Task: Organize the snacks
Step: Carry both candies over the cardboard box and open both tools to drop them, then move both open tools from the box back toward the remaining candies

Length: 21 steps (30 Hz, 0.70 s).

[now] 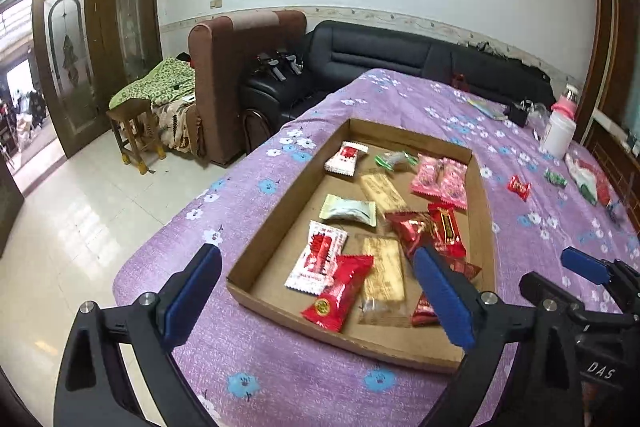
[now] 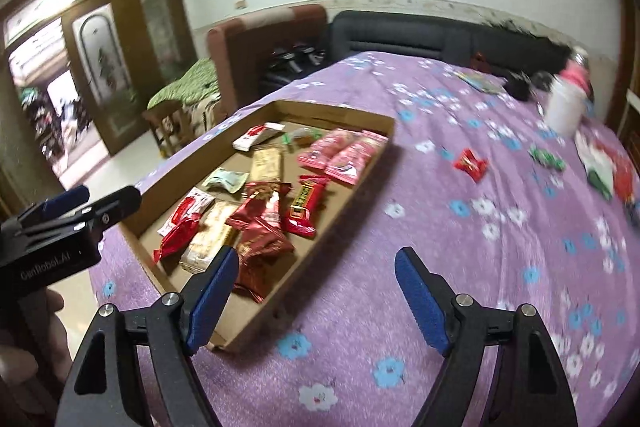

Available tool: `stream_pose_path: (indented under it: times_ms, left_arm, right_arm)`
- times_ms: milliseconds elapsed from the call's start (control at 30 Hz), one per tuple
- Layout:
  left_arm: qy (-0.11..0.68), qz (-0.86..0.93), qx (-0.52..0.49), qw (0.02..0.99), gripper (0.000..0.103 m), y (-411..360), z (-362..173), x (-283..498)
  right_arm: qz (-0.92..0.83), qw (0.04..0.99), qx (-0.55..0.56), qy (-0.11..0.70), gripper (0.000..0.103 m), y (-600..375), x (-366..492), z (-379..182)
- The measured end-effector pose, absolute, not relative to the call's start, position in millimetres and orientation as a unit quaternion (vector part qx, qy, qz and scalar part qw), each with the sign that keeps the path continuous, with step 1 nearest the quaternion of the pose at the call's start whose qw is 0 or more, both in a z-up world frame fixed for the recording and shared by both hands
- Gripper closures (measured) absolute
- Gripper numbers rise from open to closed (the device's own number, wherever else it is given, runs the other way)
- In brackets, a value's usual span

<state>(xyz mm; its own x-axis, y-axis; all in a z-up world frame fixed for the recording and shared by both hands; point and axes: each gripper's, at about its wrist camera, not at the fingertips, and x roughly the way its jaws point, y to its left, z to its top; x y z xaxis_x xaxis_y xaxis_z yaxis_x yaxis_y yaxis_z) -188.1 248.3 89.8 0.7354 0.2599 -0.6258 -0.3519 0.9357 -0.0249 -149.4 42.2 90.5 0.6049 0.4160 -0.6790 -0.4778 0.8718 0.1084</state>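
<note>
The left gripper (image 1: 316, 291) stands wide open and holds nothing; its blue pads (image 1: 440, 297) hang above the near end of the cardboard tray (image 1: 280, 223). The right gripper (image 2: 316, 301) is also wide open and empty, over the purple flowered cloth (image 2: 400, 211), with the tray at 10 o'clock from it. Inside the tray lie the wrapped snacks (image 1: 340, 293), red, white, gold and pink. Farther, at 2 o'clock, a small red candy (image 2: 472, 163) and a green candy (image 2: 546, 157) lie loose on the cloth, near a white jar (image 2: 564, 111).
</note>
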Motion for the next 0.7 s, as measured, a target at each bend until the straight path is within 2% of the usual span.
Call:
stream_pose_path:
  times_ms: [700]
  left_arm:
    - [0.342,0.131,0.019,0.93,0.006,175,92,-180]
  right_arm:
    - [0.222,0.9,0.007,0.375,0.018,-8,-162,83]
